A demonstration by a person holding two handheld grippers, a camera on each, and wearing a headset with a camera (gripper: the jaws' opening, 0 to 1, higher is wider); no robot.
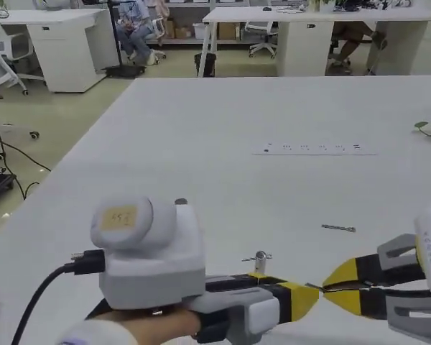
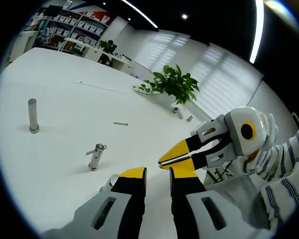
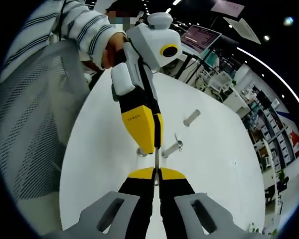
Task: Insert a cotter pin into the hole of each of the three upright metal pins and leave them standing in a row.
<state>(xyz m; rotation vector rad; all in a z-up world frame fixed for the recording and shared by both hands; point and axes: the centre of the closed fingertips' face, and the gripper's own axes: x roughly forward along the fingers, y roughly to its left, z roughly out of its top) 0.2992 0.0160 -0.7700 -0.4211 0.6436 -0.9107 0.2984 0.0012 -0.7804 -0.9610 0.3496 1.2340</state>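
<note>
Two grippers tip to tip: right gripper pinches a cotter pin, left gripper slightly spread.

The right gripper, its yellow-and-black jaws pressed together, pinches a thin metal cotter pin. The pin's far end meets the yellow tips of the left gripper. Beyond them a short grey steel pin stands on the white table.

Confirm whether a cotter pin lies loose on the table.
Yes, one loose cotter pin lies flat on the bare white table.
</note>
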